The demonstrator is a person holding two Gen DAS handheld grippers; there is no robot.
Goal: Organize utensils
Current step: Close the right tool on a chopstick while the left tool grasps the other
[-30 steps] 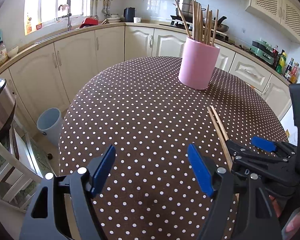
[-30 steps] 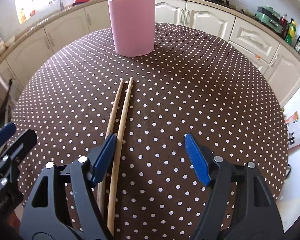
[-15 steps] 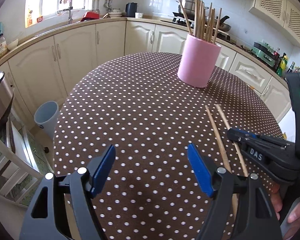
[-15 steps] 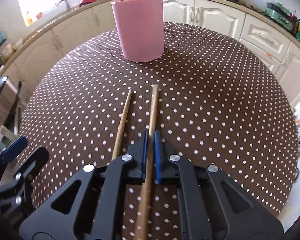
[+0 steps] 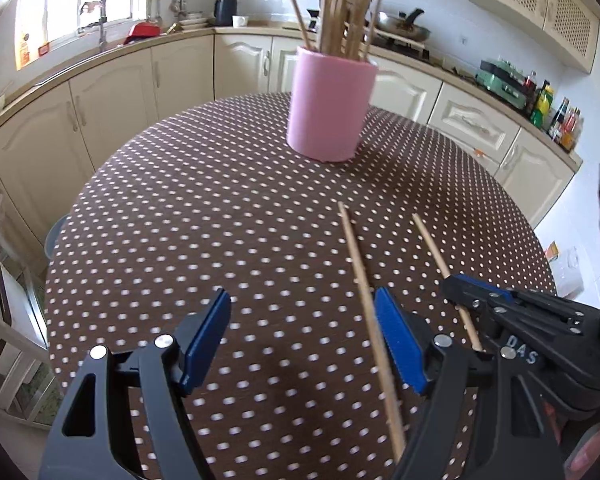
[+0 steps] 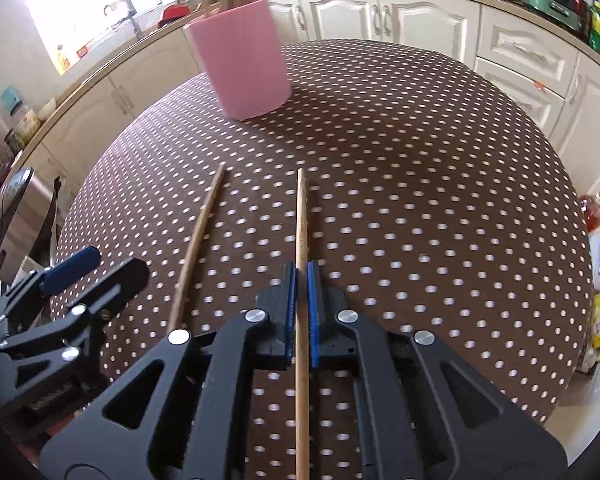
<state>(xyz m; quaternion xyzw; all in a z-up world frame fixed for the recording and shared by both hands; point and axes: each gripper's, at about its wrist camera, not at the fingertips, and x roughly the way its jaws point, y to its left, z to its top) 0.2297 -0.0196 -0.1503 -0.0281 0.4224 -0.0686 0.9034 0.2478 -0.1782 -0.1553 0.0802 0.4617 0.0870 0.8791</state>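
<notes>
Right gripper (image 6: pixel 300 280) clamps one chopstick (image 6: pixel 300 220); left gripper (image 5: pixel 304 332) gapes wide, empty. A second chopstick (image 6: pixel 200 236) lies left on the dotted table (image 6: pixel 420 200). One pink holder (image 6: pixel 240 68), far, holds many.

The two chopsticks (image 6: pixel 301 216) are looking like pale matt wood. The holder (image 5: pixel 329 108) is showing smooth matt pink. A dotted brown cloth (image 6: pixel 420 184) is covering the counter. The tongs (image 6: pixel 299 304) are showing black matt plastic.
</notes>
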